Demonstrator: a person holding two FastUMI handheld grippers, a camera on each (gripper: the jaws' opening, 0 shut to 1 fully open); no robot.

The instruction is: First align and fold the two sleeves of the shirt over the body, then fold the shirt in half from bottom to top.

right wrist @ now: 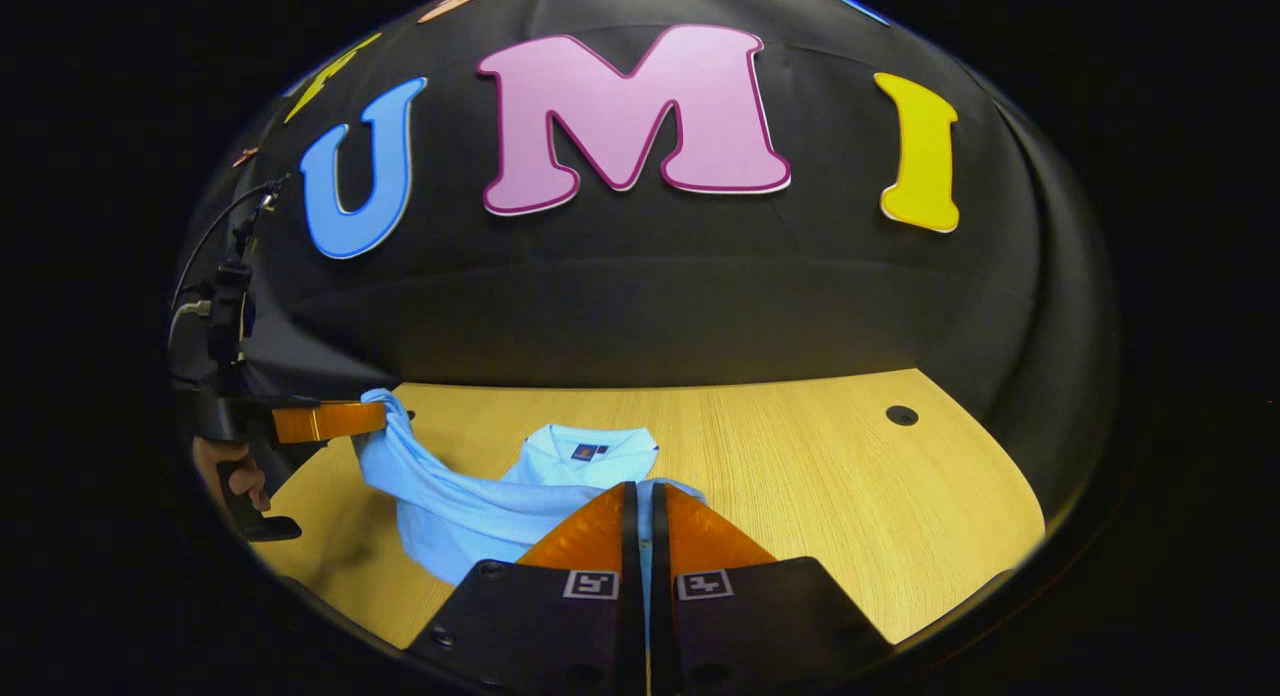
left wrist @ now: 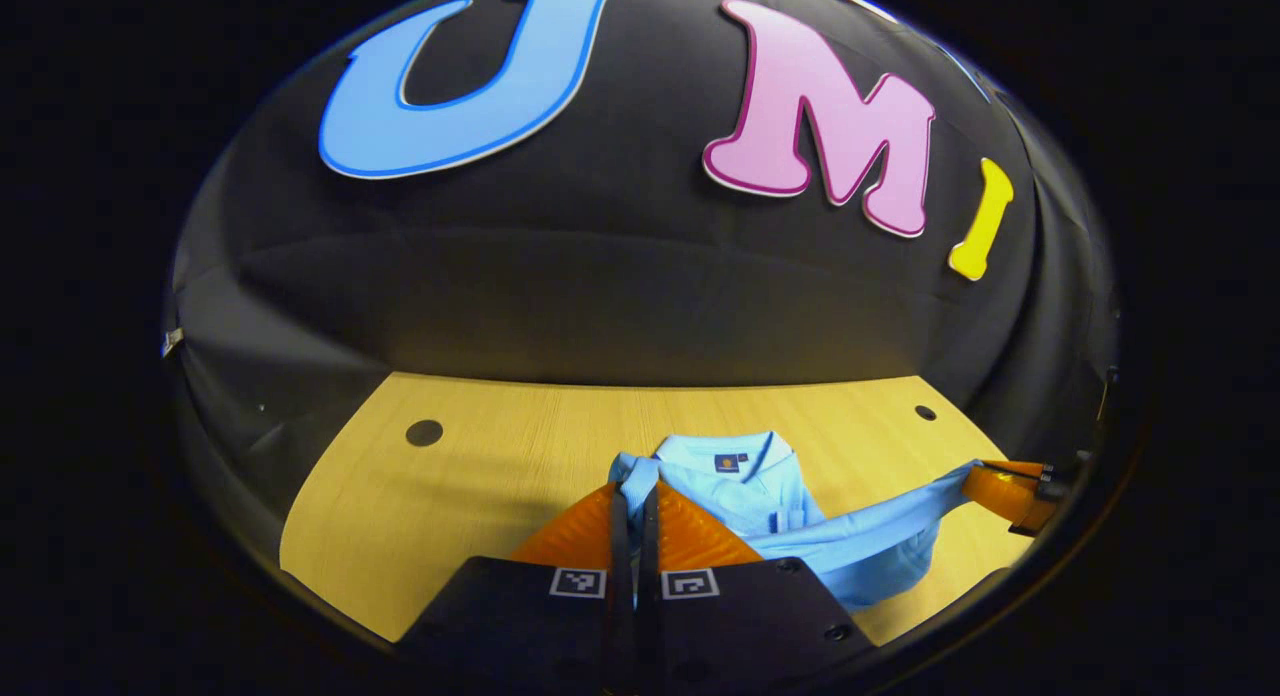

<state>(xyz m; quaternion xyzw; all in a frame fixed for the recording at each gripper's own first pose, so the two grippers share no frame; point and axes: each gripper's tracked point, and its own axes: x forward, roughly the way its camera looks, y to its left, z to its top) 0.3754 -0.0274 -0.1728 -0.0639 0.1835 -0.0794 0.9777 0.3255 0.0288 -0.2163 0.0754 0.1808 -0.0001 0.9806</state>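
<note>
A light blue shirt (left wrist: 745, 488) lies on the wooden table (left wrist: 480, 466) with its collar toward the far wall. My left gripper (left wrist: 635, 498) is shut on a bunch of its cloth, raised off the table. In the left gripper view the right gripper (left wrist: 985, 481) stands at the far right, pinching a stretched band of the shirt. In the right gripper view the shirt (right wrist: 590, 461) has my right gripper (right wrist: 640, 496) shut on its cloth. The left gripper (right wrist: 375, 416) holds a lifted corner at the left there, with a hand (right wrist: 235, 476) behind it.
The table (right wrist: 850, 476) has bare wood to the right of the shirt and round holes near its far corners (left wrist: 424, 433) (right wrist: 901, 415). The black cloth wall rises right behind the table's far edge.
</note>
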